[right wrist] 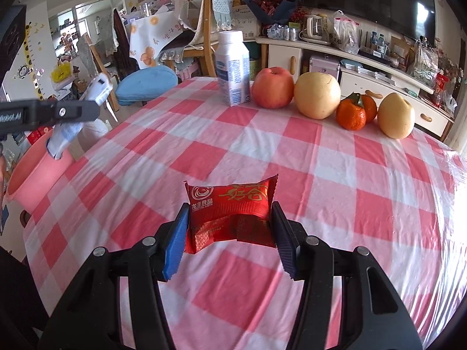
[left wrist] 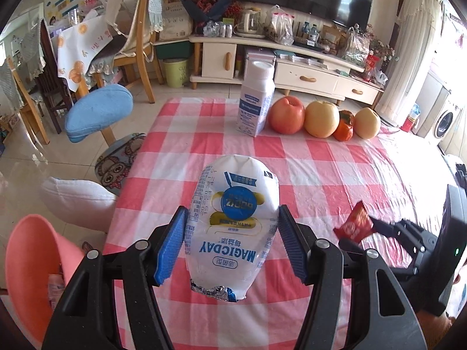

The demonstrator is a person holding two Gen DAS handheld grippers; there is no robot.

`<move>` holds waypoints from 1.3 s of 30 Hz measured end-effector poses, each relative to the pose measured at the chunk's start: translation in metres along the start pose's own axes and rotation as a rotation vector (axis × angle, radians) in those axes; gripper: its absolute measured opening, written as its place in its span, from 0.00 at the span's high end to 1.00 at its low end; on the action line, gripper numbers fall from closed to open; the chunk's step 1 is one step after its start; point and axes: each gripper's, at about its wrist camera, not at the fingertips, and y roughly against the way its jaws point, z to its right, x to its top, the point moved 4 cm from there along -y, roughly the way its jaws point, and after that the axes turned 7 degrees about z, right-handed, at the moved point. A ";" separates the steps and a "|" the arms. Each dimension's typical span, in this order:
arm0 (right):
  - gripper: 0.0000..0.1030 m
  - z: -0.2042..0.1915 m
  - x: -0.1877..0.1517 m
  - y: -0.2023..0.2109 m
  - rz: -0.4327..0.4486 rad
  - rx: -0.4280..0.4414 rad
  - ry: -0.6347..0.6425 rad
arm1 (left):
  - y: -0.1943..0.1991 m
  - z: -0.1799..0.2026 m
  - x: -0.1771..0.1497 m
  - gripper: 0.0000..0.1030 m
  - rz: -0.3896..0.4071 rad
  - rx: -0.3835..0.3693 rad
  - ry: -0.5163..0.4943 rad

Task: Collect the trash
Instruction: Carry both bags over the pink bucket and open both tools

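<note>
Both are pinching: left hand-held gripper [left wrist: 232, 242] clamps a white plastic drink pouch [left wrist: 233, 227]; right hand-held gripper [right wrist: 229, 236] clamps a red foil snack wrapper [right wrist: 230, 215] above the checked table [right wrist: 292, 157].

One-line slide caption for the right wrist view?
Right claw grips a red snack wrapper above the checked tablecloth, fruit behind.
</note>
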 end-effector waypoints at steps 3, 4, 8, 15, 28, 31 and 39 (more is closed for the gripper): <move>0.46 -0.016 -0.004 0.004 -0.004 0.014 0.004 | 0.008 -0.009 -0.001 0.39 0.019 0.018 0.001; 0.46 -0.023 -0.005 0.005 -0.007 0.019 0.011 | 0.010 -0.011 -0.001 0.39 0.022 0.020 0.005; 0.46 -0.042 -0.006 0.008 -0.008 0.038 0.016 | 0.021 -0.027 -0.002 0.39 0.049 0.049 0.013; 0.46 -0.076 -0.006 0.011 -0.012 0.073 0.040 | 0.038 -0.059 -0.003 0.39 0.088 0.088 0.059; 0.46 -0.152 0.005 0.011 -0.008 0.156 0.127 | 0.063 -0.128 -0.015 0.39 0.120 0.170 0.173; 0.46 -0.171 0.011 0.010 -0.005 0.178 0.152 | 0.068 -0.146 -0.020 0.39 0.121 0.184 0.208; 0.46 -0.222 0.026 0.005 0.008 0.233 0.223 | 0.077 -0.184 -0.030 0.39 0.124 0.220 0.281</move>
